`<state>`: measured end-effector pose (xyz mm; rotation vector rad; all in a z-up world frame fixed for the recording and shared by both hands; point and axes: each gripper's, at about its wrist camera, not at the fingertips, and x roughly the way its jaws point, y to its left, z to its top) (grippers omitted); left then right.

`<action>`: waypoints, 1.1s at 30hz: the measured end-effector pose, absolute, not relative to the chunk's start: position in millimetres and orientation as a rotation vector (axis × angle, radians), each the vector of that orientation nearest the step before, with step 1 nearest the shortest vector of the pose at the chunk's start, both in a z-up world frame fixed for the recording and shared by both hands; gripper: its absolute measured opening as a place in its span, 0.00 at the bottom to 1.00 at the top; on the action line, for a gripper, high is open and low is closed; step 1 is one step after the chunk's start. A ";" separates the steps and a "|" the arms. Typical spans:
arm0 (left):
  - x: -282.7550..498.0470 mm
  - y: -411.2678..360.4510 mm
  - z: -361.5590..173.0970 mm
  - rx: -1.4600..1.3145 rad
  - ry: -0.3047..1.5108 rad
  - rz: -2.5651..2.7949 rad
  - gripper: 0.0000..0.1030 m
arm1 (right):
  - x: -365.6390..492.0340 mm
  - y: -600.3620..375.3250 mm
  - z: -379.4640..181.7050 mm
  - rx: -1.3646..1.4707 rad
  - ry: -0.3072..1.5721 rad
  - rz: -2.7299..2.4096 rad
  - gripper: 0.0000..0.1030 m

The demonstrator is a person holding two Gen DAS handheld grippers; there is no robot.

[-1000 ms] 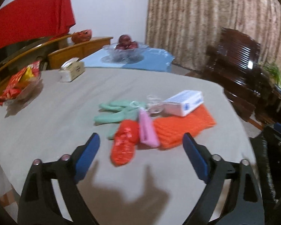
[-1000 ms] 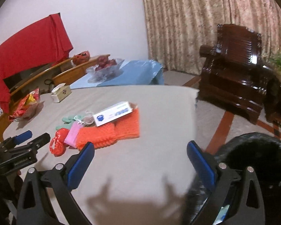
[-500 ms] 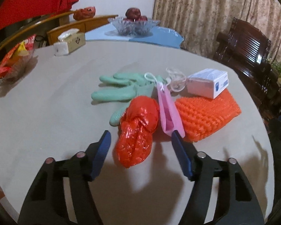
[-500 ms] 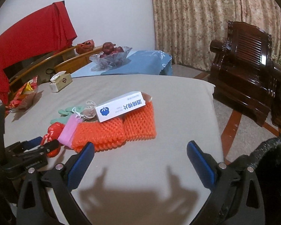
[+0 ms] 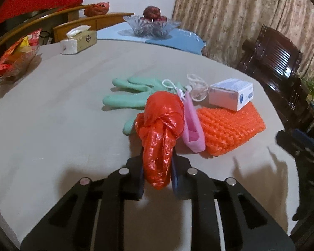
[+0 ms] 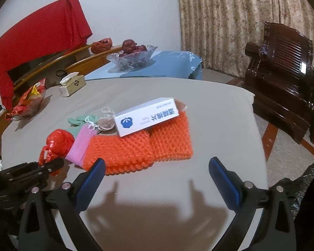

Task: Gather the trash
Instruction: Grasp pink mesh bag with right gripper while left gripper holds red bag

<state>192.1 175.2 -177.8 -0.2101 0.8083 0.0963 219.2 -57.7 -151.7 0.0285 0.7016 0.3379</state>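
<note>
1. My left gripper point(image 5: 157, 175) has just been closing, and its jaws now pinch the near end of a knotted red plastic bag point(image 5: 160, 133) that lies on the grey table point(image 5: 52, 129).
2. My right gripper point(image 6: 157, 179) is spread wide with nothing between its jaws, hovering just short of the orange foam netting point(image 6: 140, 150).
3. Just beside the red bag lie a pink pouch point(image 5: 191, 125), a green glove point(image 5: 131, 96), a clear wrapper with string point(image 5: 196, 87) and a white box point(image 5: 232, 95) resting on the netting.
4. I judge the task barely begun: every piece is on the table, only the bag gripped.
5. Only the right view shows a black bin bag point(image 6: 297, 190) at the table's edge, likely the drop point; only the left view shows the pinch closely.
</note>
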 end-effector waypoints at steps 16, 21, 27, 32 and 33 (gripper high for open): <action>175.7 223.0 -164.9 -0.225 0.767 0.201 0.18 | 223.1 26.3 -146.2 -0.023 0.685 0.474 0.93; 175.6 237.0 -165.5 -0.232 0.760 0.215 0.18 | 227.7 50.6 -153.3 -0.051 0.703 0.498 0.85; 174.5 246.3 -164.8 -0.244 0.747 0.224 0.18 | 233.1 70.7 -164.8 -0.095 0.754 0.525 0.64; 170.4 251.6 -164.7 -0.255 0.740 0.230 0.18 | 233.3 84.2 -172.1 -0.163 0.776 0.509 0.47; 169.5 252.9 -164.5 -0.258 0.739 0.230 0.18 | 233.0 85.0 -172.8 -0.168 0.777 0.507 0.42</action>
